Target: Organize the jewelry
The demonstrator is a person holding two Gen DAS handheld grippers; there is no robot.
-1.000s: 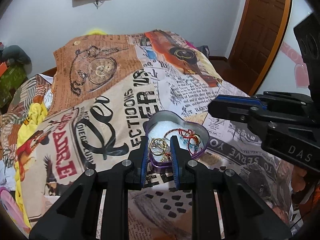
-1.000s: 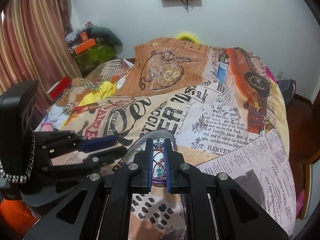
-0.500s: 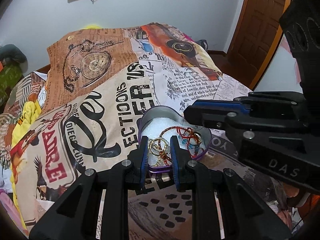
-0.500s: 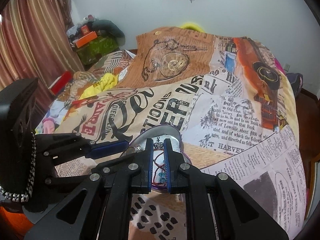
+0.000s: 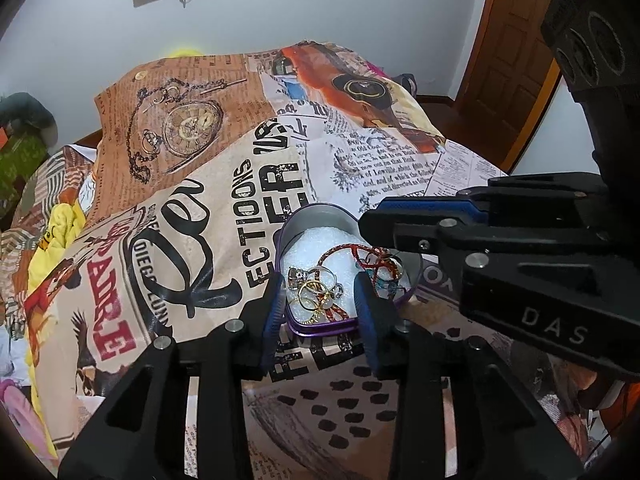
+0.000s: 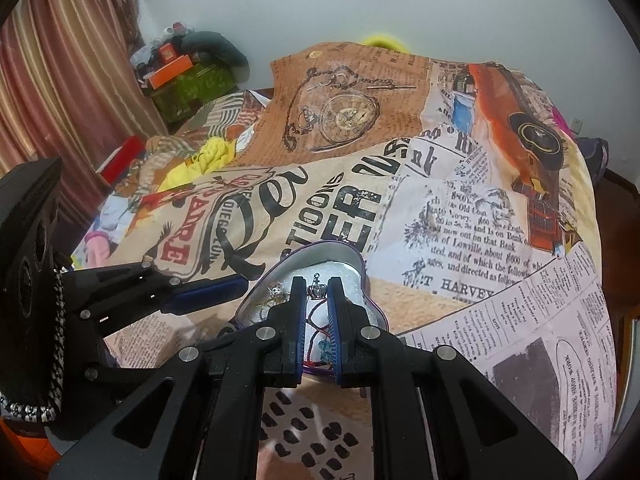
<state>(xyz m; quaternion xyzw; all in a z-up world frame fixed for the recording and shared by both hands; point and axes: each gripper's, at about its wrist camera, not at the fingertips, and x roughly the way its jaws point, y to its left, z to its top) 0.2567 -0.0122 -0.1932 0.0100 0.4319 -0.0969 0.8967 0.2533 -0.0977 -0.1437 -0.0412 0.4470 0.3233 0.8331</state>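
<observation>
- Bedroom scene: a bedspread [image 5: 224, 216] printed like old newspapers carries a purple heart-shaped tin [image 5: 320, 326] with white padding.
- Left gripper [image 5: 320, 300] — jaws spread wide, holding nothing — hovers at the tin's near rim, either side of the gold rings [image 5: 316, 292].
- Right gripper [image 6: 318, 312] has its jaws drawn narrow over the tin [image 6: 362, 270], a red cord [image 6: 316, 320] running lengthwise between them; whether they pinch it I cannot tell.
- Beyond its tips sits a small crown charm [image 6: 317, 289] — the right gripper looks nearer to it.

L gripper [image 5: 320, 292] fingers wider, R gripper [image 6: 317, 294] over tin [image 5: 304, 220]
</observation>
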